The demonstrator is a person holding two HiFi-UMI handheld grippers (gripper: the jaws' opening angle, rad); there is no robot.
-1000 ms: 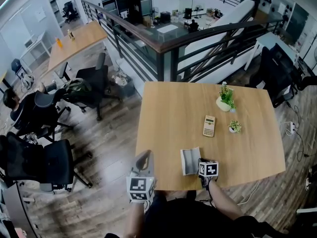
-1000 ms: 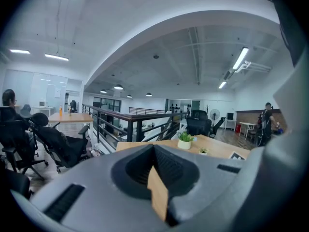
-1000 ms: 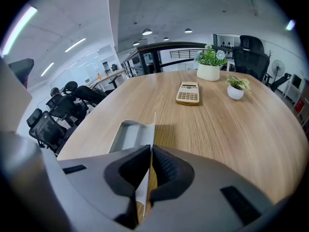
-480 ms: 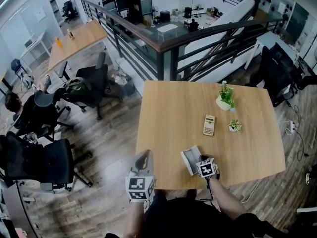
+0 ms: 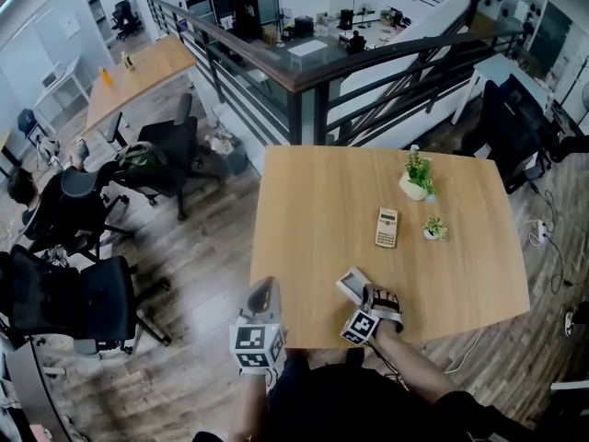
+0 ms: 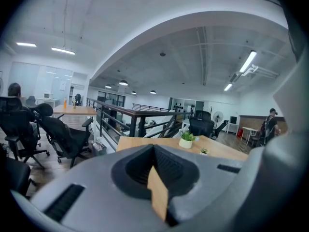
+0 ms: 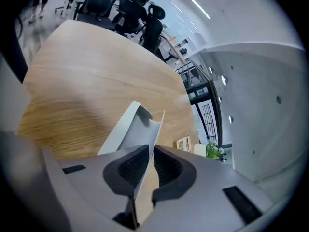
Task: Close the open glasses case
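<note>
Black office chairs [image 5: 87,297] stand on the wood floor at the far left; just beside the near left corner of the light wooden surface [image 5: 304,201] hangs the left gripper [image 6: 153,151], its jaws closed tip to tip with nothing between them and pointing out across the surface; to its right, close to the near edge, lies the pale grey glasses case [image 5: 352,284], turned at a slant and not yet shut, its lid raised off the tray in a narrow V; the right gripper [image 7: 151,151] sits right at the case's near end, rolled onto its side and angled downward, its jaws opening, the thin edge of the lid standing between the dark ribbed pads, which are only slightly apart around it; farther back on the surface rests a beige pocket calculator [image 5: 386,226]; right of that a tiny potted plant [image 5: 433,230], and behind it a larger green plant in a white pot [image 5: 416,179].
</note>
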